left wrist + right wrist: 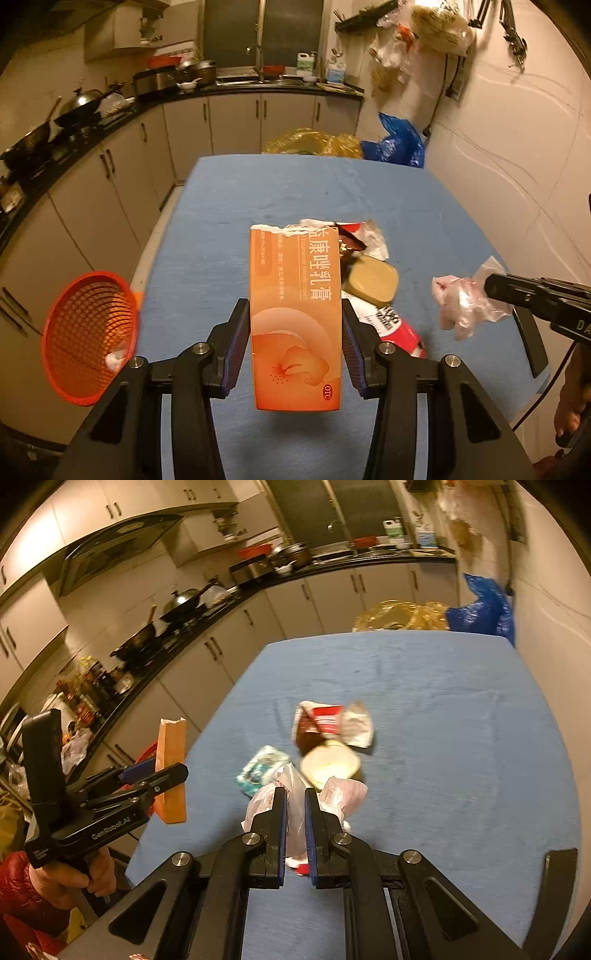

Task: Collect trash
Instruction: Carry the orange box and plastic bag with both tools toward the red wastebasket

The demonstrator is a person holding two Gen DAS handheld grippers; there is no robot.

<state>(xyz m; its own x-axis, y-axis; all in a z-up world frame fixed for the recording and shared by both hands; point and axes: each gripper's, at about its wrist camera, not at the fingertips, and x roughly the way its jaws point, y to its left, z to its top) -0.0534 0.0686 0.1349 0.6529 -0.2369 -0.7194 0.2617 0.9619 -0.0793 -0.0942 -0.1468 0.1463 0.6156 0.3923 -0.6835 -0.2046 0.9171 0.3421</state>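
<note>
My left gripper (295,306) is shut on an orange medicine box (295,314), held above the blue table; the box also shows in the right wrist view (170,768). My right gripper (295,794) is shut on a crumpled clear-pink plastic bag (295,812), lifted above the table; the bag also shows in the left wrist view (461,299). A red mesh trash basket (88,336) sits low at the left beside the table. On the table lie a round tin lid (330,766), a red-white wrapper (328,720) and a teal packet (260,770).
The blue-covered table (258,192) fills the middle. Kitchen counters with woks (81,107) run along the left and back. Yellow (310,142) and blue (399,142) plastic bags sit beyond the table's far edge. A wall is on the right.
</note>
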